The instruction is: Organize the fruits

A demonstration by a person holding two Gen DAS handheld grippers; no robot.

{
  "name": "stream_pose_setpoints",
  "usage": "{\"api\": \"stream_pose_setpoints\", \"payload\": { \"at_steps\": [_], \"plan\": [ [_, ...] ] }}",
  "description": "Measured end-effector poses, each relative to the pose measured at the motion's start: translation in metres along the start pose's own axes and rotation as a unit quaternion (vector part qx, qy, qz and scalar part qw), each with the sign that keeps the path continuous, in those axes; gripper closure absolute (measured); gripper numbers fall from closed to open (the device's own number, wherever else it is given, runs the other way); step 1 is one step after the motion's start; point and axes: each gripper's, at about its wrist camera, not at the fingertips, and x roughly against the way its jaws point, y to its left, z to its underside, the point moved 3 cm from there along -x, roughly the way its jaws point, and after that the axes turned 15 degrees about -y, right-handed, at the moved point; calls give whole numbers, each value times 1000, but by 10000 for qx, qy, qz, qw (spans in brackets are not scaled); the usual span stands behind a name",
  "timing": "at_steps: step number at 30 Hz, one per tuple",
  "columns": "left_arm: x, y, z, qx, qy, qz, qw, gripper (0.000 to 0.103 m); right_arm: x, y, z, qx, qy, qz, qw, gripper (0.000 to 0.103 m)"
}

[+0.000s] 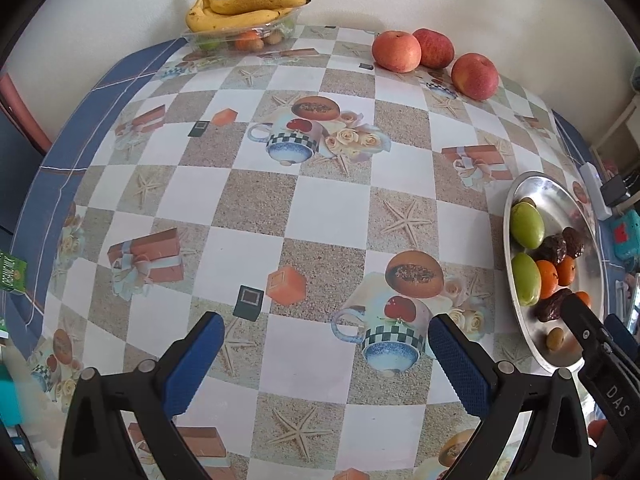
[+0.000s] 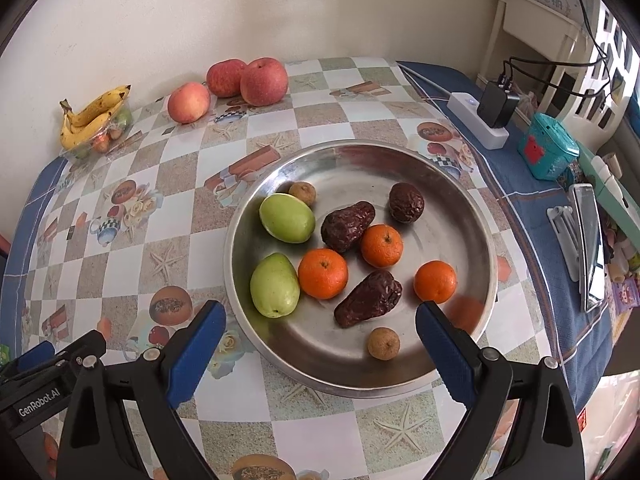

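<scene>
A steel dish (image 2: pixel 460 184) holds two green fruits (image 2: pixel 286 218), three oranges (image 2: pixel 322 273), three dark dates (image 2: pixel 368 298) and two small brown fruits (image 2: pixel 383 343). My right gripper (image 2: pixel 320 316) is open and empty, hovering over the dish's near edge. My left gripper (image 1: pixel 326 330) is open and empty above the tablecloth, left of the dish (image 1: pixel 552 192). Three apples (image 1: pixel 396 51) lie by the far wall. Bananas (image 1: pixel 244 10) rest on a clear tray (image 1: pixel 240 36) of small fruits at the far left.
A power strip with charger (image 2: pixel 480 120), a teal box (image 2: pixel 548 146) and a phone on a stand (image 2: pixel 588 240) lie on the blue cloth right of the dish. A green carton (image 1: pixel 12 272) sits at the table's left edge.
</scene>
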Motion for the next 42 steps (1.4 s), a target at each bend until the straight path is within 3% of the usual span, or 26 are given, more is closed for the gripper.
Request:
{"api": "stream_pose_setpoints", "payload": {
  "at_steps": [15,42],
  "plan": [
    [1,5,-2,46,37,-245,9997,0,-1,5,-1,155,-2,8,9999,7],
    [-2,6,-2,105,124,-205,9997,0,-4,9,2,278,43,-5,9996,7]
  ]
}}
